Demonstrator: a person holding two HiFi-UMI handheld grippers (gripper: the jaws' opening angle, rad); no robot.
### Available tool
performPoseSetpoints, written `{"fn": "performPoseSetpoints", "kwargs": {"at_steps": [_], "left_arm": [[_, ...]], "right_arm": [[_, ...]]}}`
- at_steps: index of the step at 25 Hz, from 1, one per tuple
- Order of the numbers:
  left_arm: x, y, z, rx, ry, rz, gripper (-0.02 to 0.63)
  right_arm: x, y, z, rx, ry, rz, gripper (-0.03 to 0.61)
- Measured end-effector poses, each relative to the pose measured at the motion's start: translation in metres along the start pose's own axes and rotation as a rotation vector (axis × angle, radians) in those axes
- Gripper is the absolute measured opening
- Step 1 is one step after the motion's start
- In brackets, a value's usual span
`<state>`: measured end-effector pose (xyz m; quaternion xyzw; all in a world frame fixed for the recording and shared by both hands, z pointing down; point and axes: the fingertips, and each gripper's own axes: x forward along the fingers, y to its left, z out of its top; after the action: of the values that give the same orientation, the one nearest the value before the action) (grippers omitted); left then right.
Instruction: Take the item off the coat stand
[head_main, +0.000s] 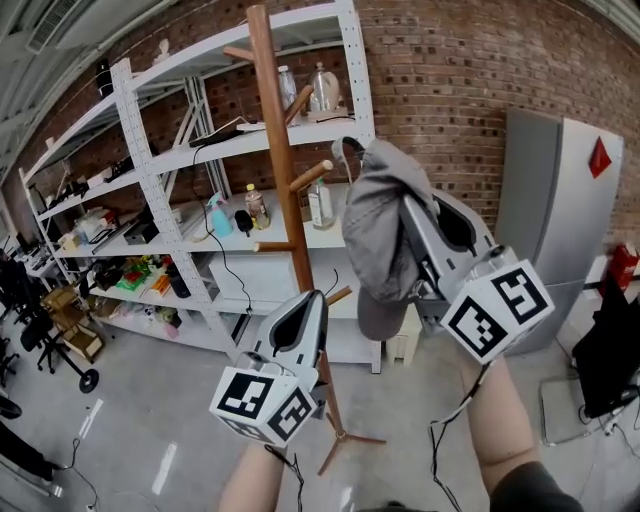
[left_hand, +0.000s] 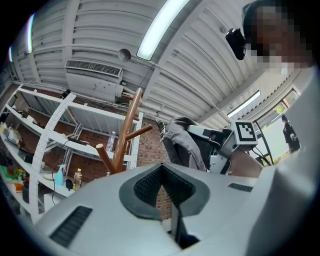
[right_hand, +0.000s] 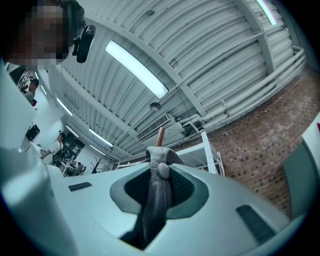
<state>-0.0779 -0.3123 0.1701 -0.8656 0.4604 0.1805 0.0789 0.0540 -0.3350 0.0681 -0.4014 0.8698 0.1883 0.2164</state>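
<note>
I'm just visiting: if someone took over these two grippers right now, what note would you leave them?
Right gripper: shut on the grey cap.
Left gripper: shut, empty, low beside the stand.
Cap: looks clear of the pegs, right of the stand.
Done: cap off, it seems.
To do: carry it away.

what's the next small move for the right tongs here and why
Probably draw the right tongs a little away from the coat stand, then lower them. They are shut on the grey cap, which appears to hang clear of the pegs, so nothing seems left to unhook.
</note>
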Motion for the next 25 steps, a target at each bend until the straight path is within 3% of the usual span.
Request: {"fn": "performPoseSetpoints", "kwargs": {"at_steps": [25], "left_arm": [[-0.06,0.001,-0.055,-0.157,0.107,-0.064,0.008]], "right_arm": [[-0.093,0.072,-0.1,0.02,0.204,-0.132,0.061]]}}
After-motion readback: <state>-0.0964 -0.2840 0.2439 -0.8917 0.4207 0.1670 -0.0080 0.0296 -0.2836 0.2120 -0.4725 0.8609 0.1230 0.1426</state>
